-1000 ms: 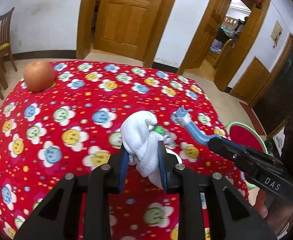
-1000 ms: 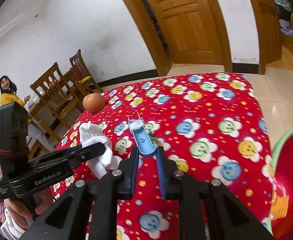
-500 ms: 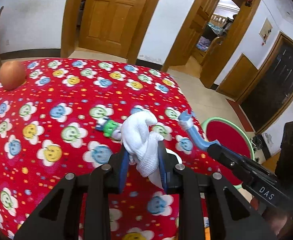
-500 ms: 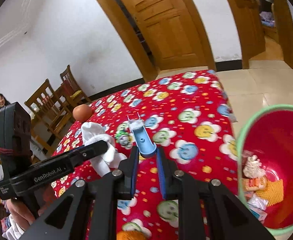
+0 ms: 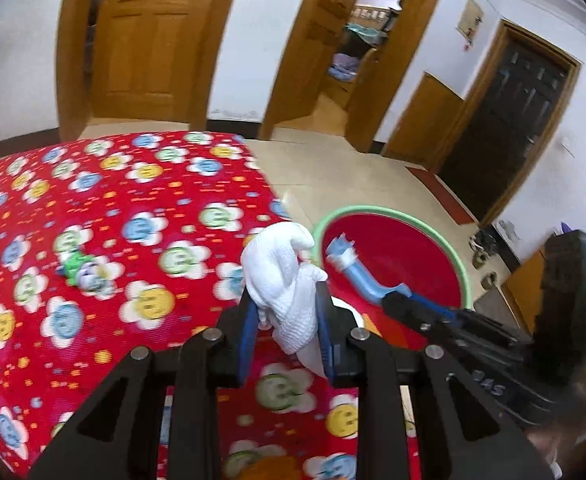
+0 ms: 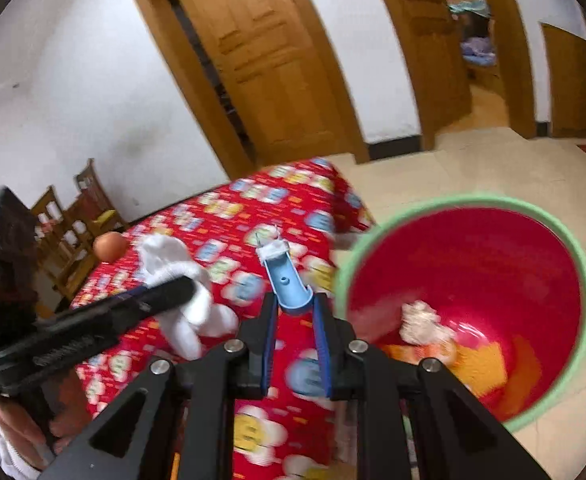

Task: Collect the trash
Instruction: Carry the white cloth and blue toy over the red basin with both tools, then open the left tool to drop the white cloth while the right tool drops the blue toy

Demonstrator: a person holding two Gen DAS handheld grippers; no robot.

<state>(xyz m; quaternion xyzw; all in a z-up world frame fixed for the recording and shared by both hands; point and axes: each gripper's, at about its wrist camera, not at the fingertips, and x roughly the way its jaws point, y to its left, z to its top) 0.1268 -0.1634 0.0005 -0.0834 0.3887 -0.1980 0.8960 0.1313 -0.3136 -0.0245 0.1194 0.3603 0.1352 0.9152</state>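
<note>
My left gripper [image 5: 283, 304] is shut on a crumpled white cloth [image 5: 283, 272] and holds it above the table's right edge; it also shows in the right wrist view [image 6: 181, 292]. My right gripper [image 6: 293, 312] is shut on a light-blue plastic piece [image 6: 287, 284] with white tape at its tip, seen in the left wrist view [image 5: 355, 272] over the bin. The red bin with a green rim [image 6: 473, 280] stands on the floor beside the table and holds several scraps [image 6: 421, 320].
The table has a red flower-print cloth [image 5: 93, 208]. A small green and white wrapper [image 5: 79, 266] lies on it. An orange fruit [image 6: 109, 246] sits at the far corner. Wooden chairs [image 6: 77, 216] stand behind. Wooden doors and tiled floor [image 5: 353, 184] lie beyond.
Both grippers have swung right with their loads, from over the table toward the red bin. The bin now fills much more of the right wrist view.
</note>
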